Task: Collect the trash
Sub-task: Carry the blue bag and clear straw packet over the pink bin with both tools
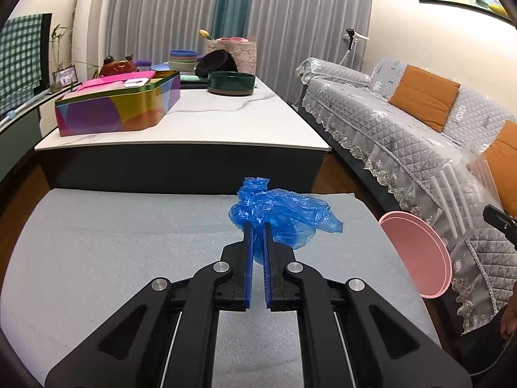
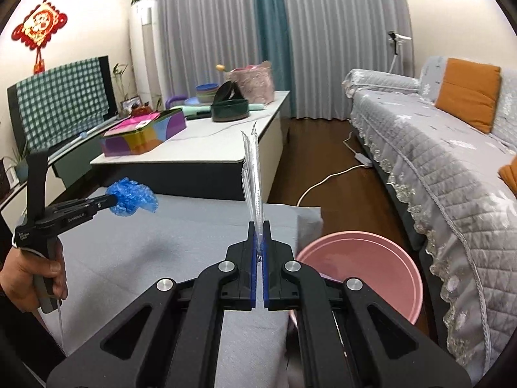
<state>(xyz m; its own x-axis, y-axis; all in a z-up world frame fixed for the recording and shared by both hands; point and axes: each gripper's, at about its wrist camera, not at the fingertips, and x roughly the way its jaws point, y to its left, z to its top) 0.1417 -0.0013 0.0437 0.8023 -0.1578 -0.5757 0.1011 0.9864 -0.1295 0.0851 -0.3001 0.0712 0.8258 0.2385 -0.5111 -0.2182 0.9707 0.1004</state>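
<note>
Beside the grey-covered desk, the pink bin is sitting just right of the right gripper, whose fingers are pinching an upright clear wrapper, while the left gripper, farther off, is clamping crumpled blue plastic.

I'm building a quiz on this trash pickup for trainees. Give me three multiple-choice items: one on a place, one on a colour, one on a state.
1. Where is the pink bin?
A. on the white table
B. on the floor between the grey mat and the sofa
C. on the sofa

2. What colour is the crumpled bag in the left gripper?
A. blue
B. green
C. red

3. What state is the right gripper in?
A. wide open
B. shut on nothing
C. shut on a clear plastic wrapper

Answers:
1 B, it stands low beside the grey mat, near the sofa.
2 A, blue film bunches between the fingers.
3 C, the wrapper sticks up from the closed fingers.
</note>
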